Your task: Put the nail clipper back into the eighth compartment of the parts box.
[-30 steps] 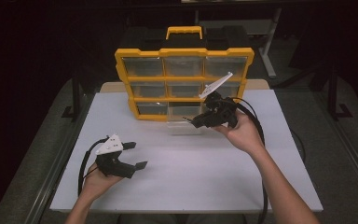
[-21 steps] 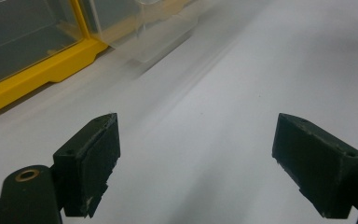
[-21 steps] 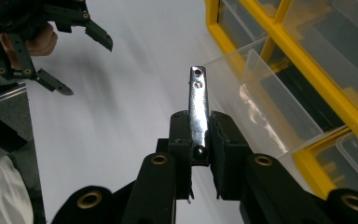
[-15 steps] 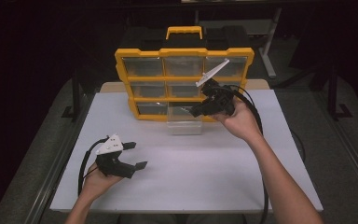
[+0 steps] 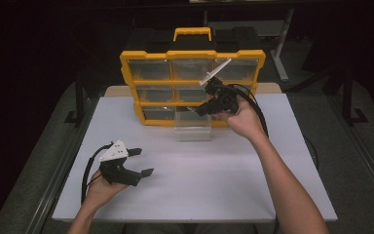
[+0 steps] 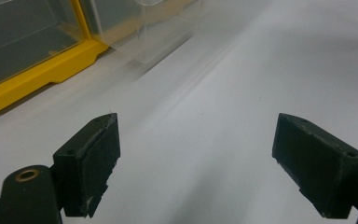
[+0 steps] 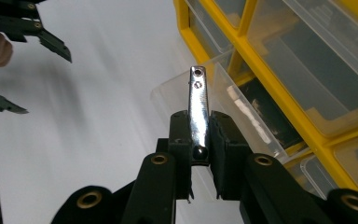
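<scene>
**Chrome clipper held over the pulled-out drawer**

The white-topped table [image 5: 253, 195] carries a yellow plastic organiser cabinet with clear drawers and a yellow top handle [image 5: 192, 58], standing upright at the far edge. One clear plastic drawer [image 5: 193, 127] from its bottom row is pulled forward onto the table.

The right hand-held gripper [image 5: 202, 108], black with a trailing cable, hangs just in front of the cabinet, above that drawer. Its own camera shows what the high view leaves too small to read: the jaws are clamped on a slim chrome metal nail clipper [image 7: 198, 109], gripped near its pivot end so the far end points out over the open drawer [image 7: 223, 116]. That view also shows a pale flat piece lying in the drawer, and dark contents in the slot behind it.

The left hand-held gripper [image 5: 142, 161], black with a grey three-cornered plate on top, sits low at the near left, well apart from the cabinet. Its own view [image 6: 196, 163] shows the jaws spread wide with nothing between them, bare table beneath, and the cabinet's yellow base [image 6: 32, 79] ahead.
</scene>
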